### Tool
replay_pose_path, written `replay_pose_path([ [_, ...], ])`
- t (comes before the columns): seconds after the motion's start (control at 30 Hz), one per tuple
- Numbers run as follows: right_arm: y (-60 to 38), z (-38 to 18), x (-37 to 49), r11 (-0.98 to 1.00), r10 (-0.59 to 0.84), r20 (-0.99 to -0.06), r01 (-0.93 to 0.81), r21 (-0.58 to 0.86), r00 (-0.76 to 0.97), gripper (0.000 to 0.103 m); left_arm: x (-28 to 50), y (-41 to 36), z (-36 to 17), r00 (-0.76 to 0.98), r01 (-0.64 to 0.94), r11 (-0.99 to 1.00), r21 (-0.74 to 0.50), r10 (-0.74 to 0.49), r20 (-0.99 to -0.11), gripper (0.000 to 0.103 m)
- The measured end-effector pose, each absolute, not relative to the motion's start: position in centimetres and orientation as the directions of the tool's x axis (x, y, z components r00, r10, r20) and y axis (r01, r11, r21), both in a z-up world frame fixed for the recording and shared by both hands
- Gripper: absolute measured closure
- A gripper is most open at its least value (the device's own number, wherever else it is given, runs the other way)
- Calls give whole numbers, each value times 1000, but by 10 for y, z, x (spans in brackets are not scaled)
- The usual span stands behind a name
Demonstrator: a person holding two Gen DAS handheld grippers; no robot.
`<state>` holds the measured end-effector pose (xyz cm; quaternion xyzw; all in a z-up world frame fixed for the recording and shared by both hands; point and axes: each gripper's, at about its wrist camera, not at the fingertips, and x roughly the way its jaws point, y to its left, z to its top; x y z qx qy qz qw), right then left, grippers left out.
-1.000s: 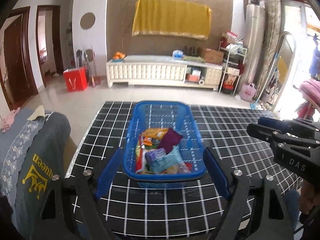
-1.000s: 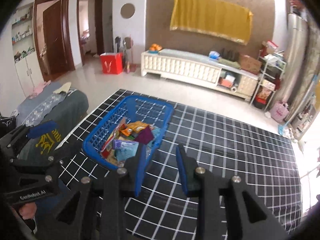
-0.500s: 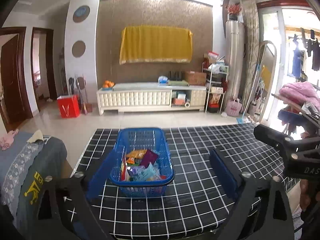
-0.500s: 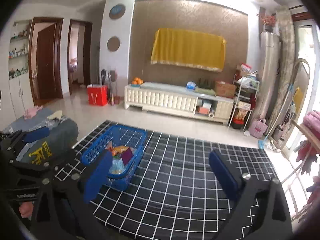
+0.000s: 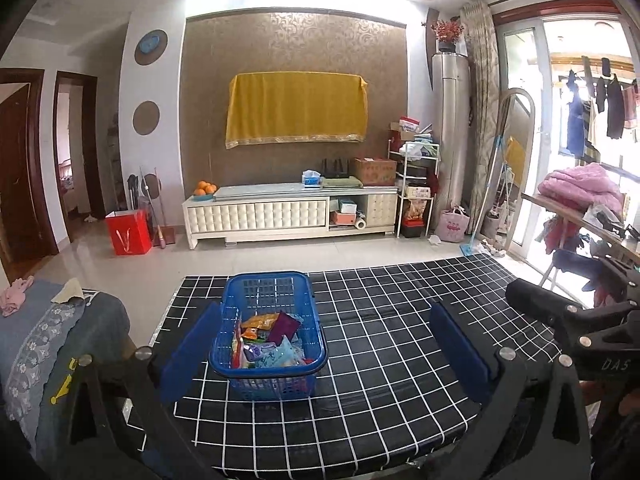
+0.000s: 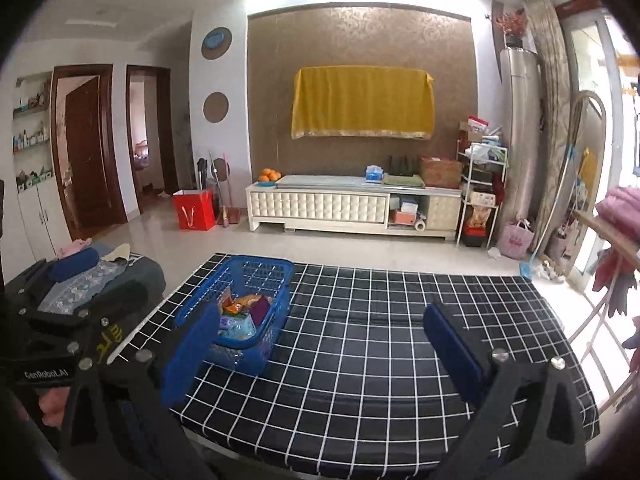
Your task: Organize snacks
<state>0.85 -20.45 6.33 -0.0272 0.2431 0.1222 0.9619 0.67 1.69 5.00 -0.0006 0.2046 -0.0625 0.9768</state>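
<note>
- Snacks (image 5: 267,340): a pile of packets in one basket (image 5: 267,286); the number cannot be counted, since the packets overlap and the near wall hides the lower ones.
- Basket: stands on the left part of the table (image 5: 400,400), which has a black grid cloth.
- Left gripper (image 5: 324,354): jaws wide apart, empty, behind the basket.
- Right gripper (image 6: 320,354): jaws wide apart, empty; its left finger (image 6: 188,354) covers the basket's near corner.
- Each view shows only part of the other gripper, at its frame edge.
</note>
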Motion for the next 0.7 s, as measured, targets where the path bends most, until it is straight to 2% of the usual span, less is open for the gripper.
replay_pose_path([
  [0.7,-207,63,-1,971,209,-458,-239,-8,864,0,4,9,48,897,153,988,-21,-147,-416,0],
])
